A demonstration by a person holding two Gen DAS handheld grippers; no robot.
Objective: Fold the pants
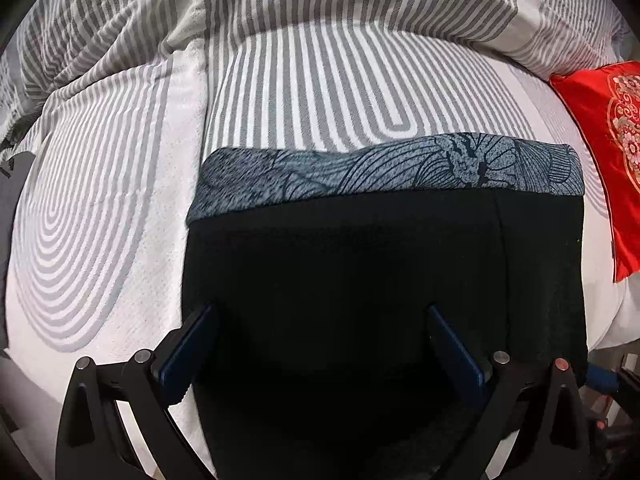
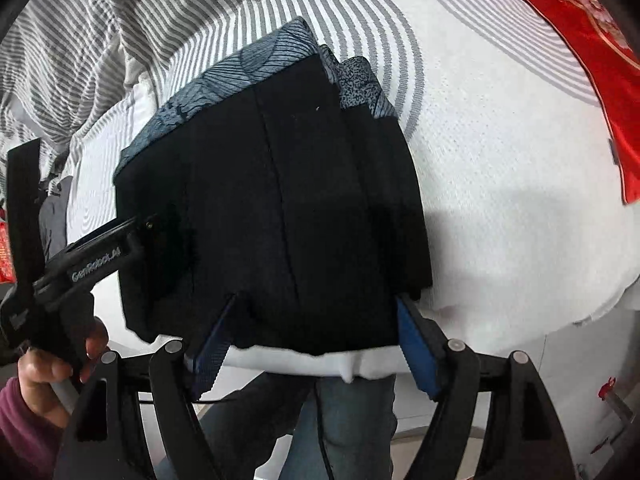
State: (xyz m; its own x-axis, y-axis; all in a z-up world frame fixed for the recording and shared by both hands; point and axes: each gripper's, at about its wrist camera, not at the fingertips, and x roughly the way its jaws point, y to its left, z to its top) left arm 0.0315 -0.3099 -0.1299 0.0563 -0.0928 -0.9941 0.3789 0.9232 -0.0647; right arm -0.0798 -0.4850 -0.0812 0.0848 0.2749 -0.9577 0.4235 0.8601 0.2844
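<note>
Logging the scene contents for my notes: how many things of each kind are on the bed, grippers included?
Folded black pants: 1
Red embroidered cushion: 1
Striped quilt: 1
Grippers: 2, left gripper, right gripper
Total: 5

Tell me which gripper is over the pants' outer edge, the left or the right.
The right gripper: its outer finger sits at the folded pants' corner beside bare mattress. The left gripper has both open fingers over black fabric.

Your pants (image 1: pixel 360 280) are soft, dull black cloth with a speckled blue printed band. The bed (image 1: pixel 120 200) has bumpy woven cloth, and the red pillow (image 1: pixel 600 140) looks shiny and smooth. Your left claw (image 1: pixel 320 344) is dull black plastic with blue pads.
</note>
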